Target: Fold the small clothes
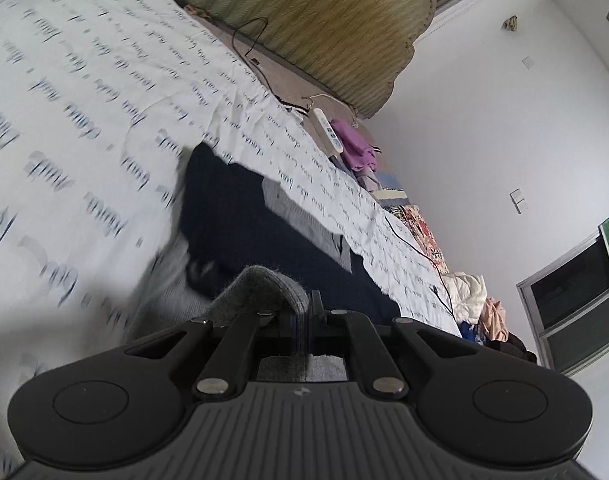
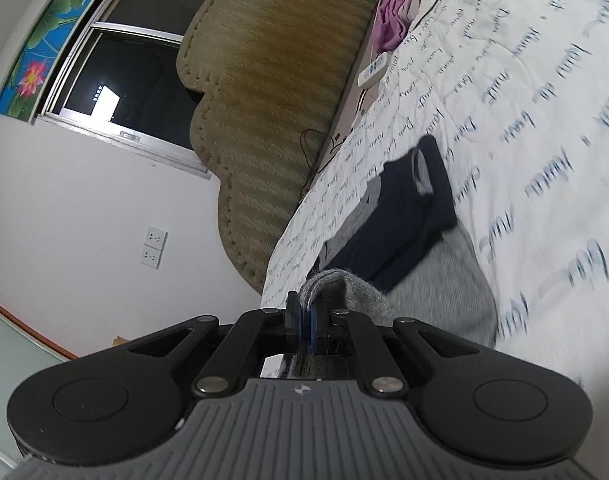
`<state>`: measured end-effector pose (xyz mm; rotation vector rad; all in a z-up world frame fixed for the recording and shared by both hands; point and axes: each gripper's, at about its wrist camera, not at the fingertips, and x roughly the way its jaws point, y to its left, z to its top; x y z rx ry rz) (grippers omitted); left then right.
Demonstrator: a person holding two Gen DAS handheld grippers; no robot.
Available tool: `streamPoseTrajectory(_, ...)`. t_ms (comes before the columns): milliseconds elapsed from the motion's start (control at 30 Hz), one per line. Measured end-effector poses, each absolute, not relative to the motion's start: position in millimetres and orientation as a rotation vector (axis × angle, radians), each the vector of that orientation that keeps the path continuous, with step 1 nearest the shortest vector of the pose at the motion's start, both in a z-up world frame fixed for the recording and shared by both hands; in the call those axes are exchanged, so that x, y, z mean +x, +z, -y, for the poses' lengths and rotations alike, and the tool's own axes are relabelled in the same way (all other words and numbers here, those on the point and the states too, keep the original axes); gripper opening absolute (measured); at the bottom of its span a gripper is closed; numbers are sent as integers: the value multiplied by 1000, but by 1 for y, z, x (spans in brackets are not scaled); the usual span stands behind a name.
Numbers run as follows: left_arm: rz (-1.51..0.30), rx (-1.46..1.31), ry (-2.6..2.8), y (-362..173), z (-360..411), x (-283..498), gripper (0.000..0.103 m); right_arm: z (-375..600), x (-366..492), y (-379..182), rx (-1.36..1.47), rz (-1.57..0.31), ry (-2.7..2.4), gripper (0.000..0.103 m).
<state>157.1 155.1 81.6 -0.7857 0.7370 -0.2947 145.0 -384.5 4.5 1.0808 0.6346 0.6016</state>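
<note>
A small grey garment (image 2: 444,280) with a dark navy part (image 2: 408,216) lies on the white printed bed quilt (image 2: 524,100). My right gripper (image 2: 306,320) is shut on a grey edge of it, lifted off the quilt. In the left wrist view the same garment shows navy (image 1: 264,240) with a light grey strip (image 1: 304,220). My left gripper (image 1: 304,316) is shut on another grey fuzzy edge (image 1: 260,288) of it. Both views are tilted and blurred near the garment.
An olive padded headboard (image 2: 272,80) lines the bed's far side. A white remote (image 1: 327,130), a purple cloth (image 1: 356,148) and black cables (image 1: 416,248) lie along the quilt's edge. A clothes pile (image 1: 476,300) lies further along. White walls and windows (image 2: 136,72) are behind.
</note>
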Motion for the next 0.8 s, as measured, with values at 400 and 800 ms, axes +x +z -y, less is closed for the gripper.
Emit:
streamPoseTrajectory(400, -733, -783, -259, 75, -158, 266, 5, 383, 271, -7, 1102, -662, 562, 10)
streamPoseTrajectory(800, -787, -745, -148, 29, -160, 343, 7, 363, 373, -58, 1085, -795, 421, 12)
